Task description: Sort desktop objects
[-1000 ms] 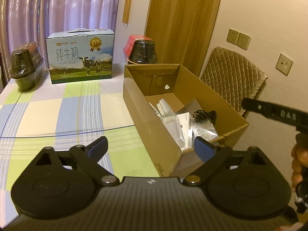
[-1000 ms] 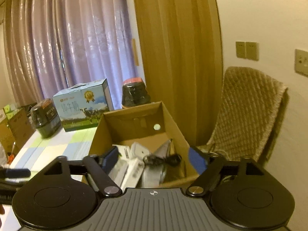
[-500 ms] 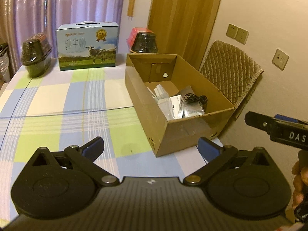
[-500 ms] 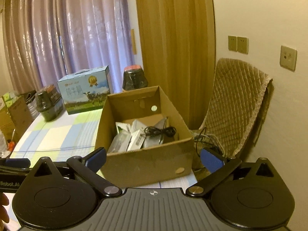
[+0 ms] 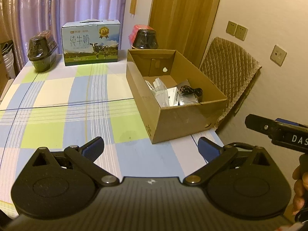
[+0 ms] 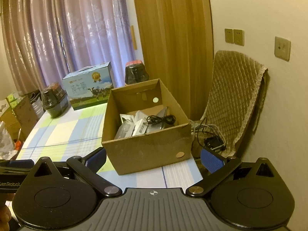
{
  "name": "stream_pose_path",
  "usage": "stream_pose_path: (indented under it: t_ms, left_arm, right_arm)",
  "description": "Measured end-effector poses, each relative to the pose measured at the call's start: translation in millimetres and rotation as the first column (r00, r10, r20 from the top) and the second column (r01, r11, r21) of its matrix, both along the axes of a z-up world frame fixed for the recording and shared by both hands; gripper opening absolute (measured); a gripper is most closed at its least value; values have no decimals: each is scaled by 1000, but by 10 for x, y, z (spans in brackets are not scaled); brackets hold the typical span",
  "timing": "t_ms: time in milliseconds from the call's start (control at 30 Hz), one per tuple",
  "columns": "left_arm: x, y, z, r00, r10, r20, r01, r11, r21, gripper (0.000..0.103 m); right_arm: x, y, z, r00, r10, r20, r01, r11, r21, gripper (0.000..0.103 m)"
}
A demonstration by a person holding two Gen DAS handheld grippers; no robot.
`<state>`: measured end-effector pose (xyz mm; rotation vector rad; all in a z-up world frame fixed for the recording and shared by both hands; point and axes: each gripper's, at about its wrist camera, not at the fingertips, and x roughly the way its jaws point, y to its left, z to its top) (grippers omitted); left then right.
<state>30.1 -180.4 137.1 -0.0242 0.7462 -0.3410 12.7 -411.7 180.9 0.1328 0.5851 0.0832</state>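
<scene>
Checked tablecloth (image 5: 57, 96) in pale blue, green and cream, backed by mauve curtains. Listed left to right: dark domed container (image 5: 41, 54); milk carton (image 5: 90, 42), printed "纯牛奶" with a cow and a gold "3.6" seal; second dark container (image 5: 144, 38); cardboard box (image 5: 182, 115), holding packets and a black cable (image 5: 189, 90).

Both grippers have been drawn back from the box over the last second; sorting is judged finished. Left gripper (image 5: 151, 148) and right gripper (image 6: 153, 158) are held wide, empty. "DAS" and "GenRobot" are legible on the housings.
</scene>
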Motion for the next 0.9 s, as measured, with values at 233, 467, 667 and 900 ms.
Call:
stream_pose_path:
  t_ms: [233, 467, 667, 900]
  left_arm:
    - [-25, 10, 43, 1000, 22, -11, -22, 1000, -22, 102]
    - [-21, -12, 54, 1000, 23, 18, -24, 1000, 6, 102]
    - [-15, -12, 38, 999, 23, 25, -23, 1000, 15, 102]
    - [-5, 4, 20, 999, 23, 36, -23, 1000, 11, 102]
  right_arm:
    - [-44, 29, 33, 1000, 7, -5, -7, 1000, 2, 101]
    - [-38, 47, 31, 1000, 13, -7, -13, 1000, -1, 101]
    - [-36, 70, 20, 1000, 14, -12, -14, 1000, -3, 101]
    - [-22, 81, -17, 1000, 14, -21, -14, 1000, -5, 101]
